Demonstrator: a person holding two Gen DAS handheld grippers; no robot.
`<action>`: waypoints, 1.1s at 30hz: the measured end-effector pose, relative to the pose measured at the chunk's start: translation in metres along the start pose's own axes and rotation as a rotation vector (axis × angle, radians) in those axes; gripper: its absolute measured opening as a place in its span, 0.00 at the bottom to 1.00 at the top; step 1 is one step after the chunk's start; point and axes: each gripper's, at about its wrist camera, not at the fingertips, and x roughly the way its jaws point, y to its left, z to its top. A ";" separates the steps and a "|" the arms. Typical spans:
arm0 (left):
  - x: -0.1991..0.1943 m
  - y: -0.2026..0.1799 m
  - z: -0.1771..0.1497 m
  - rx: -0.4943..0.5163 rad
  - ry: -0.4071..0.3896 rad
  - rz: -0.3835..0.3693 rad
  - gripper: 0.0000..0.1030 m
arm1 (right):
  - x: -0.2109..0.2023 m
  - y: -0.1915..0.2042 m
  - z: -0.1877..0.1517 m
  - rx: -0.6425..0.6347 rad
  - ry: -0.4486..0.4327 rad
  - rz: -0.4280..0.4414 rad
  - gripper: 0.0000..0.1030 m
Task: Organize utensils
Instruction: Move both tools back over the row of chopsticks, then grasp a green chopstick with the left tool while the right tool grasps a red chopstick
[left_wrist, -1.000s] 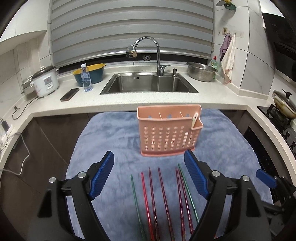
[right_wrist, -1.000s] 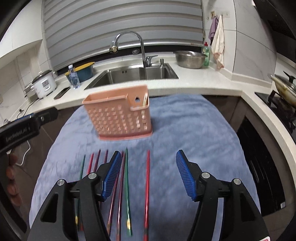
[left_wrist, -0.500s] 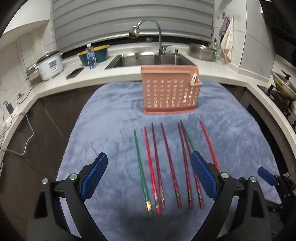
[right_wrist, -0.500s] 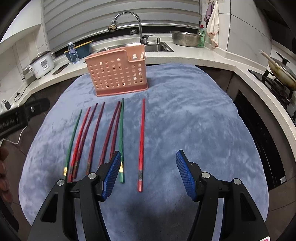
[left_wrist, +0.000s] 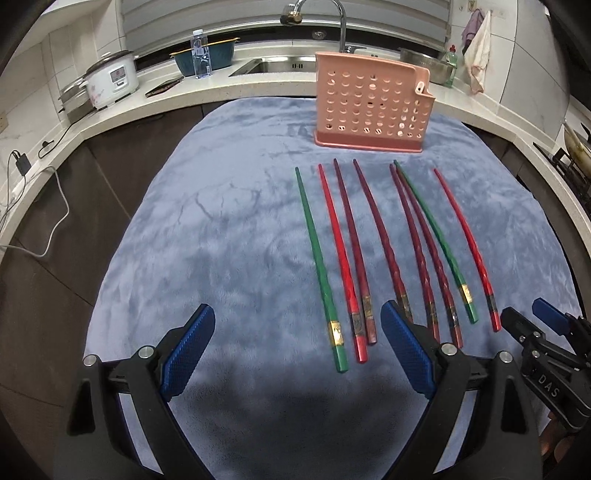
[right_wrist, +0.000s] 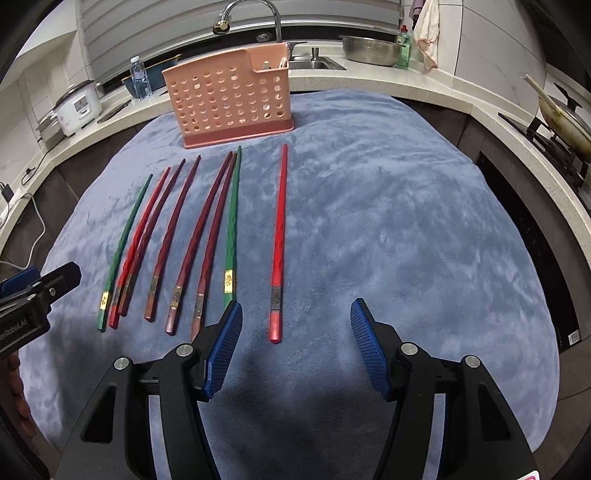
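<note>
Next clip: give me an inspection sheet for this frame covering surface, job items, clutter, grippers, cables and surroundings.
Surface: blue fleece cloth covers the table, lying flat.
Job items: eight chopsticks lie side by side, tips toward the pink perforated utensil holder, which stands upright at the far edge; one red chopstick lies apart on the right.
Clutter: nothing seen on the cloth.
Grippers: left gripper open, empty, near the chopstick butts; right gripper open, empty, with the lone red chopstick's butt end between its fingers.
Cables: white cable hangs off the counter at left, clear of the cloth.
Surroundings: sink faucet, rice cooker, water bottle, steel bowl, pan on the stove.
</note>
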 end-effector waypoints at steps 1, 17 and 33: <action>0.001 -0.001 -0.001 0.003 0.000 -0.003 0.84 | 0.002 0.001 -0.001 0.002 0.007 0.004 0.55; 0.031 -0.003 -0.019 0.047 0.080 0.016 0.63 | 0.021 0.000 -0.009 -0.013 0.050 0.002 0.37; 0.044 -0.001 -0.020 0.031 0.098 0.005 0.55 | 0.025 0.000 -0.011 -0.032 0.040 -0.009 0.30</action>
